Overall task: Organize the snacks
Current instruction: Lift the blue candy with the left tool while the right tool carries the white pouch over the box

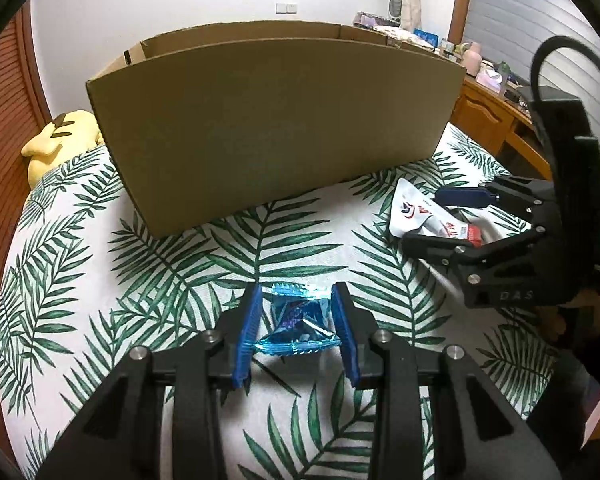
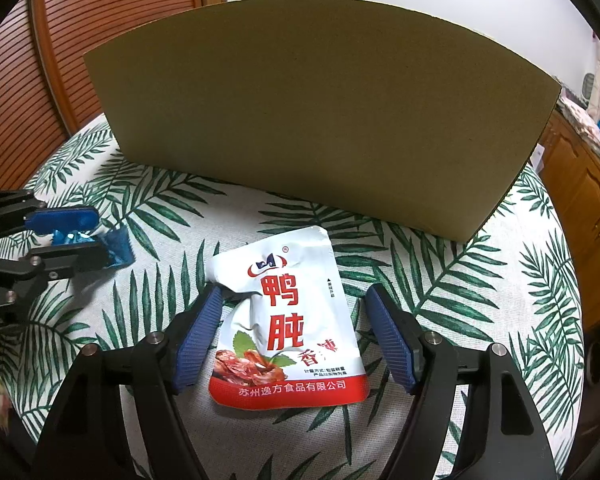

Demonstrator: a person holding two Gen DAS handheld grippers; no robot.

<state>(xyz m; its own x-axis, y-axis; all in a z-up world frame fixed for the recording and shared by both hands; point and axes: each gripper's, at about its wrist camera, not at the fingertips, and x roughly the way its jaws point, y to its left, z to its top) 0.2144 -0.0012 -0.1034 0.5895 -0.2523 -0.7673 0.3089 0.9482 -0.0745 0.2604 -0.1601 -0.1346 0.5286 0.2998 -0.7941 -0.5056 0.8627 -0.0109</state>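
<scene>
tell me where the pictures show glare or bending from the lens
Left wrist view: glare glints on the blue wrapper, and the cardboard box bows into a curve. Right wrist view: the box bulges likewise, dark corners ring the frame, the white pouch reads sharp.

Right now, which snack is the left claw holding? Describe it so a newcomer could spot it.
Start at the big cardboard box on the leaf-print cloth. In front of it, the left claw pinches a small, shiny blue wrapper. The only neighbour, a white-and-red pouch, is larger and lies flat.
</scene>
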